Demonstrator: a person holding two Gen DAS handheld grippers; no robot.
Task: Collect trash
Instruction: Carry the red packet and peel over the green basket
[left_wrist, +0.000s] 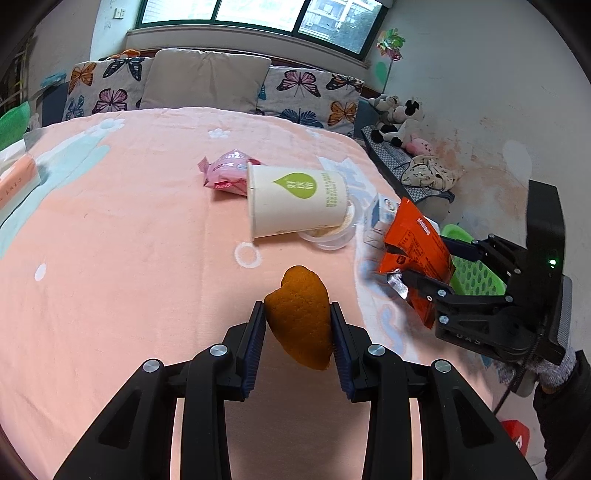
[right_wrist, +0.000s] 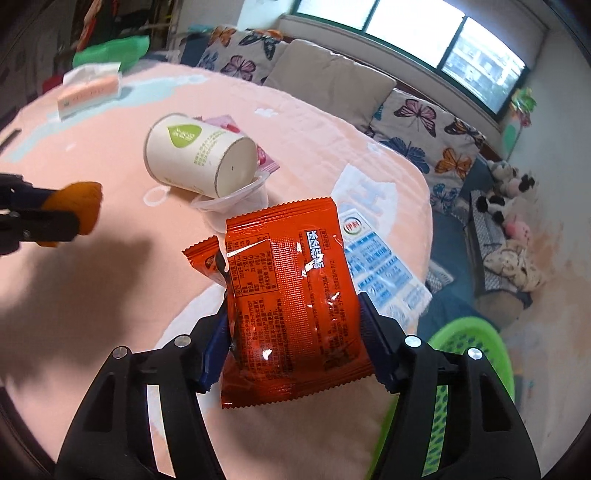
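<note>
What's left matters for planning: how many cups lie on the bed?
2: a paper cup on its side mid-bed, and a clear plastic cup touching its base end. Another could hide behind them.

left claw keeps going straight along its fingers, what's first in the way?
Probably the tipped paper cup, past the orange peel the left claw holds. Pointing downward, it might reach the blanket first; depth is unclear.

Bright daylight from window, soft shadows, fisheye-bent edges, right view slightly blurred
</note>
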